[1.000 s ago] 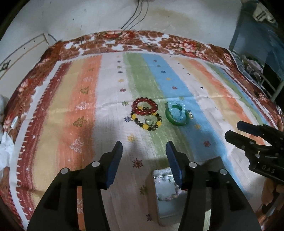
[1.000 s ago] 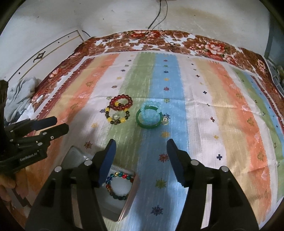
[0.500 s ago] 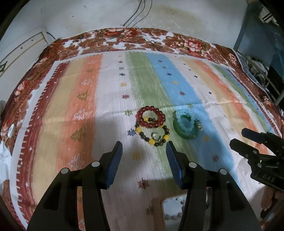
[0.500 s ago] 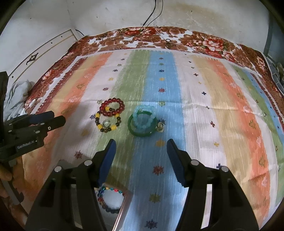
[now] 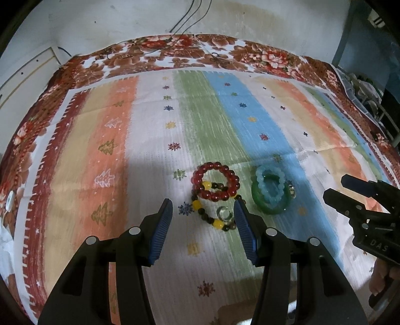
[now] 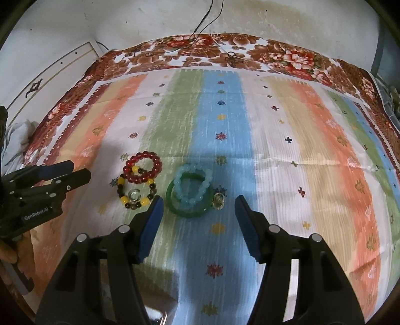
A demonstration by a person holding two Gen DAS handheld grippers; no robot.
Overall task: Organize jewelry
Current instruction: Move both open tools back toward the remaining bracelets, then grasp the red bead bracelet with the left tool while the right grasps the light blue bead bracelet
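Note:
A red bead bracelet (image 5: pixel 215 180) lies on the striped cloth, overlapping a brown-and-yellow bead bracelet (image 5: pixel 212 220) with a small clear ring (image 5: pixel 224 213) inside it. To the right, a pale blue bead bracelet (image 5: pixel 270 182) rests on a green bangle (image 5: pixel 271 203), with a small ring (image 5: pixel 291 191) beside it. My left gripper (image 5: pixel 203 209) is open and empty, just short of the bead bracelets. My right gripper (image 6: pixel 198 205) is open and empty, just short of the green bangle (image 6: pixel 188 211); the red bracelet (image 6: pixel 143 166) lies left of it.
The striped cloth (image 5: pixel 155 140) covers a bed with a floral border (image 5: pixel 225 52). Cables (image 5: pixel 190 15) run down the wall behind. A metal box edge (image 6: pixel 160 317) shows at the bottom of the right wrist view. Grey cloth (image 6: pixel 17 135) lies at the far left.
Both grippers have moved forward toward the jewelry. The metal box with bracelets has slid almost out of both views below. Both grippers stay open.

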